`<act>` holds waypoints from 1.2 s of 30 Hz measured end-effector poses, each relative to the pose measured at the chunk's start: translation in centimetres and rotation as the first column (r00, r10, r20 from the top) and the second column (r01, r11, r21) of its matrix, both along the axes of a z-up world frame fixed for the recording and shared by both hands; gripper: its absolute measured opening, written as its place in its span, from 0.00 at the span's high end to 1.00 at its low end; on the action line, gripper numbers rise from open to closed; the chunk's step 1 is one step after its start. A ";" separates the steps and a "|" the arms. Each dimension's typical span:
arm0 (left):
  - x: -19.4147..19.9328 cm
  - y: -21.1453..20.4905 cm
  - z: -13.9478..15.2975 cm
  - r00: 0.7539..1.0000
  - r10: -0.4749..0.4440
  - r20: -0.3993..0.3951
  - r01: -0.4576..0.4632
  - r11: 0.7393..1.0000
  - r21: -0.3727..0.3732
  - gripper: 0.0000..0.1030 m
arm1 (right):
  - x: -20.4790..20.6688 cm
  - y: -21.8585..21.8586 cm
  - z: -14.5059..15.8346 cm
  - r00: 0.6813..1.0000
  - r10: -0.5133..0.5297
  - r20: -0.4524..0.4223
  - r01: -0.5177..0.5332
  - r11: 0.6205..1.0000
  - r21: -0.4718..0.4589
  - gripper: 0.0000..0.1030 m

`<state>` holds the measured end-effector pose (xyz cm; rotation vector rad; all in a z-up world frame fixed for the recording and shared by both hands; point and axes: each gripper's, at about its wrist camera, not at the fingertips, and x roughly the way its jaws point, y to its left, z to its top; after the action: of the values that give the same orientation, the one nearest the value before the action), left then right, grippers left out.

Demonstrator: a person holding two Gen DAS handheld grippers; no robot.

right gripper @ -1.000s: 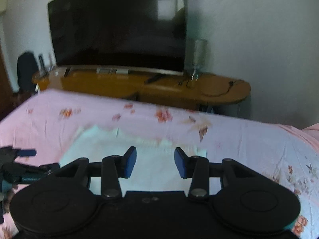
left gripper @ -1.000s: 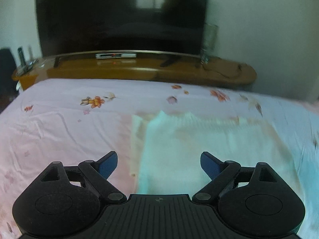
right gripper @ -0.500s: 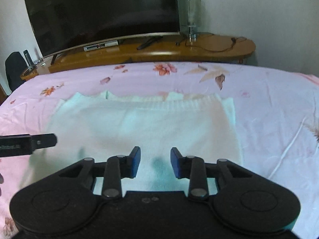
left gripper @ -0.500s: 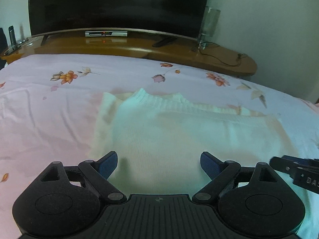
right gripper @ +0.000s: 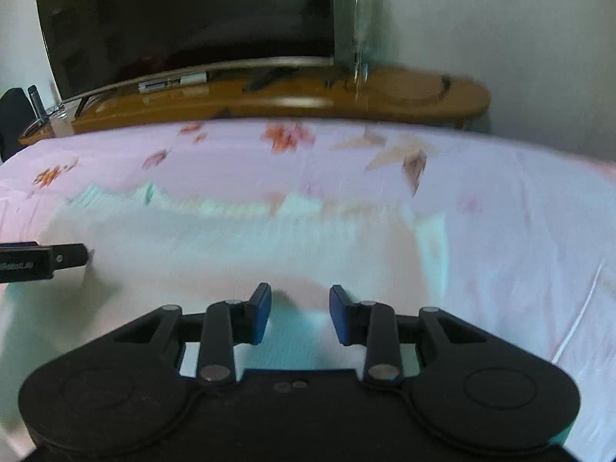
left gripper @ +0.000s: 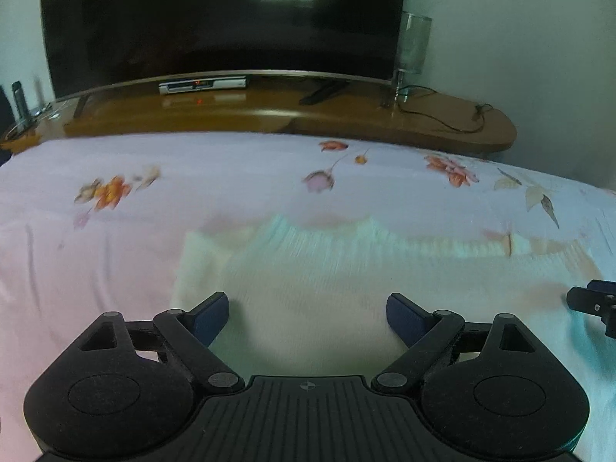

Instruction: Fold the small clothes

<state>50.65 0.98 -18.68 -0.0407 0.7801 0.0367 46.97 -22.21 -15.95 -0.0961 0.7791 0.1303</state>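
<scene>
A white knit garment (left gripper: 315, 292) lies flat on the pink floral bedsheet (left gripper: 96, 261), its ribbed edge toward the far side. It also shows in the right wrist view (right gripper: 231, 254). My left gripper (left gripper: 307, 313) is open wide, low over the garment's near left part, holding nothing. My right gripper (right gripper: 300, 310) is open with a narrower gap, low over the garment's near right part, empty. The right gripper's tip shows at the left wrist view's right edge (left gripper: 593, 302); the left gripper's finger shows at the right wrist view's left edge (right gripper: 42, 260).
A curved wooden TV stand (left gripper: 269, 111) runs along the far edge of the bed with a large dark TV (left gripper: 219, 19), a set-top box (left gripper: 202, 85), a glass lamp (left gripper: 412, 46) and cables. Bedsheet extends left and right of the garment.
Both grippers have dropped lower and closer to the garment's near edge; the views tilted up slightly. The right gripper's jaws have widened a little. Nothing has been taken hold of.
</scene>
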 end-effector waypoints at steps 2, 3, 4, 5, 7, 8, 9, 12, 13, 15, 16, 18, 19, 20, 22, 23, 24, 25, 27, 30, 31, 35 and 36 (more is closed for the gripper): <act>1.4 0.3 -0.4 1.000 0.022 -0.013 -0.022 0.999 -0.023 0.13 | 1.2 -0.7 -0.2 1.000 -0.021 -0.003 0.021 1.000 0.004 0.67; 2.2 0.6 -1.0 0.998 0.043 -0.045 -0.044 0.999 -0.021 0.13 | 1.9 -1.3 -0.4 0.999 -0.040 -0.008 0.040 0.999 0.019 0.67; 2.7 0.9 -1.6 0.997 0.055 -0.056 -0.056 0.998 -0.017 0.13 | 2.4 -1.9 -0.8 0.998 -0.060 -0.015 0.060 0.998 0.020 0.67; 2.9 1.1 -1.8 0.996 0.073 -0.043 -0.073 0.997 0.008 0.13 | 3.0 -2.4 -1.5 0.997 -0.072 -0.023 0.072 0.997 0.005 0.68; 3.1 1.9 -2.1 0.996 0.078 -0.040 -0.079 0.997 -0.015 0.13 | 3.2 -3.2 -1.9 0.998 -0.065 0.004 0.065 0.998 -0.009 0.68; 3.1 2.0 -2.1 0.996 0.074 -0.040 -0.074 0.997 -0.010 0.13 | 3.3 -3.5 -1.9 0.997 -0.070 0.012 0.071 0.997 -0.019 0.68; 3.2 1.8 -2.1 0.997 0.066 -0.039 -0.066 0.998 0.002 0.13 | 3.5 -3.9 -1.9 0.997 -0.080 0.013 0.080 0.997 -0.011 0.68; 2.8 1.4 -2.1 0.997 0.077 -0.031 -0.077 0.997 0.022 0.13 | 3.5 -4.3 -2.1 0.995 -0.097 0.012 0.097 0.995 0.008 0.68; 2.5 1.3 -1.9 0.996 0.083 -0.031 -0.083 0.996 0.022 0.13 | 3.4 -4.0 -2.1 0.995 -0.095 0.012 0.095 0.995 -0.009 0.68; 1.2 0.8 -1.3 0.997 0.074 -0.008 -0.074 0.997 0.029 0.13 | 2.6 -3.4 -1.2 0.996 -0.093 0.012 0.093 0.996 -0.002 0.68; 0.4 0.5 -1.0 0.998 0.062 0.010 -0.062 0.997 0.039 0.13 | 2.0 -3.2 -0.7 0.997 -0.080 0.020 0.080 0.997 0.022 0.68; -1.4 -0.1 -0.5 0.999 0.026 0.040 -0.029 0.998 0.059 0.13 | 0.4 -2.4 0.1 0.998 -0.053 0.029 0.052 0.998 0.043 0.68; -2.1 -0.5 -0.4 0.999 0.003 0.045 -0.006 0.998 0.061 0.13 | -0.3 -2.0 0.2 0.999 -0.039 0.032 0.037 0.998 0.057 0.67; -3.1 -1.0 -0.4 0.999 -0.027 0.044 0.024 0.998 0.063 0.13 | -1.2 -1.4 0.3 0.999 -0.017 0.027 0.016 0.998 0.067 0.67; -4.2 -1.8 -0.6 0.997 -0.066 0.031 0.064 0.996 0.070 0.13 | -2.4 -0.3 0.1 1.000 0.010 0.019 -0.011 0.997 0.071 0.67; -4.8 -2.1 -0.9 0.997 -0.075 0.026 0.073 0.994 0.076 0.13 | -3.0 0.5 -0.1 0.999 0.030 0.011 -0.031 0.997 0.077 0.67; -5.2 -2.3 -1.3 0.997 -0.078 0.023 0.076 0.993 0.089 0.13 | -3.3 1.2 -0.3 0.999 0.044 0.007 -0.044 0.996 0.079 0.67; -5.6 -2.4 -1.7 0.997 -0.078 0.030 0.075 0.992 0.099 0.13 | -3.7 1.8 -0.5 0.998 0.055 0.009 -0.056 0.995 0.078 0.67; -6.1 -2.3 -1.9 0.997 -0.068 0.044 0.064 0.994 0.094 0.12 | -4.4 3.2 -1.1 0.996 0.088 0.011 -0.088 0.995 0.052 0.66; -6.3 -2.2 -1.1 0.999 -0.050 0.014 0.049 0.996 0.072 0.12 | -5.0 5.0 -2.2 0.991 0.131 0.031 -0.129 0.990 -0.064 0.64; -6.6 -2.1 -0.8 0.999 -0.046 0.012 0.045 0.997 0.060 0.12 | -5.0 5.2 -2.0 0.992 0.125 0.029 -0.122 0.990 -0.069 0.64; -7.7 -2.1 -1.2 0.998 -0.064 0.003 0.064 0.995 0.077 0.11 | -6.1 5.4 -0.4 0.992 0.116 0.041 -0.117 0.992 0.035 0.64; -7.8 -2.0 -1.5 0.998 -0.069 0.006 0.068 0.995 0.078 0.11 | -6.4 6.0 -0.6 0.991 0.132 0.037 -0.133 0.991 0.020 0.63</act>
<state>42.83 -1.01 -20.18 0.0601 0.7699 0.0016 40.53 -16.25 -16.53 -0.1288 0.7350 0.2628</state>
